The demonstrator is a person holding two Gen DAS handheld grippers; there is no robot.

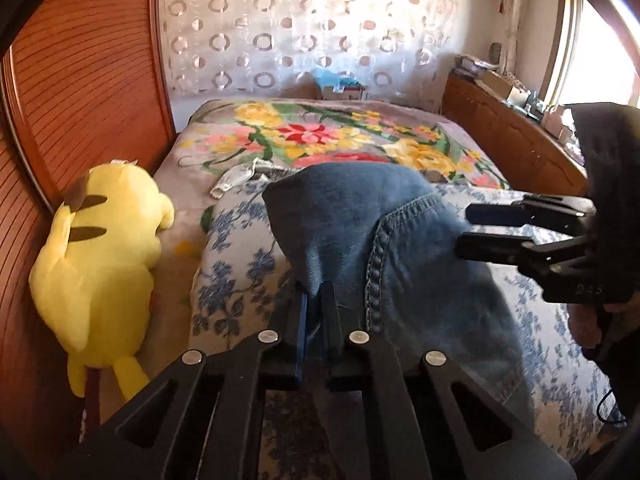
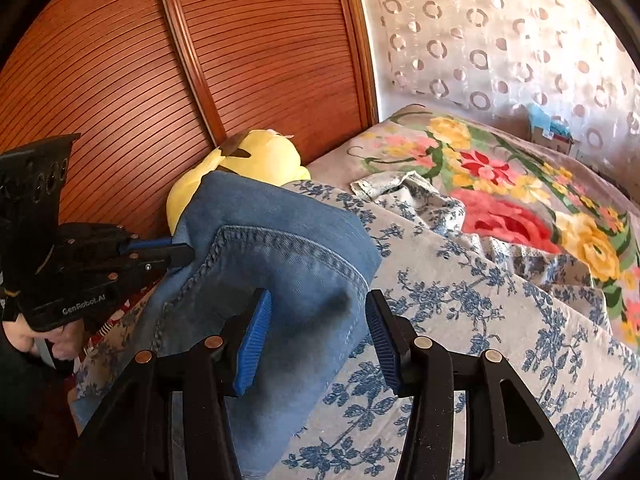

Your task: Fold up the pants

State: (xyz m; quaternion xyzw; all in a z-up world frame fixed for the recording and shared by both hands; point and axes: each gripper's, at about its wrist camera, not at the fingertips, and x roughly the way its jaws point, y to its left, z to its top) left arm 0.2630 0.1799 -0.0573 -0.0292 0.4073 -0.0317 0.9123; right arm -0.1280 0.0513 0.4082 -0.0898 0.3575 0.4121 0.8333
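Blue denim pants lie bunched on a white quilt with blue flowers, on the bed. My left gripper is shut on a fold of the denim at its near left edge and lifts it. In the right wrist view the pants show their stitched seam, and the left gripper pinches their left edge. My right gripper is open, its blue pads on either side of the denim's right edge. It also shows in the left wrist view, with its fingers apart beside the pants.
A yellow plush toy lies at the bed's left against the wooden louvred wardrobe. A floral blanket covers the far bed. A wooden cabinet with clutter runs along the right. A small crumpled cloth lies beyond the pants.
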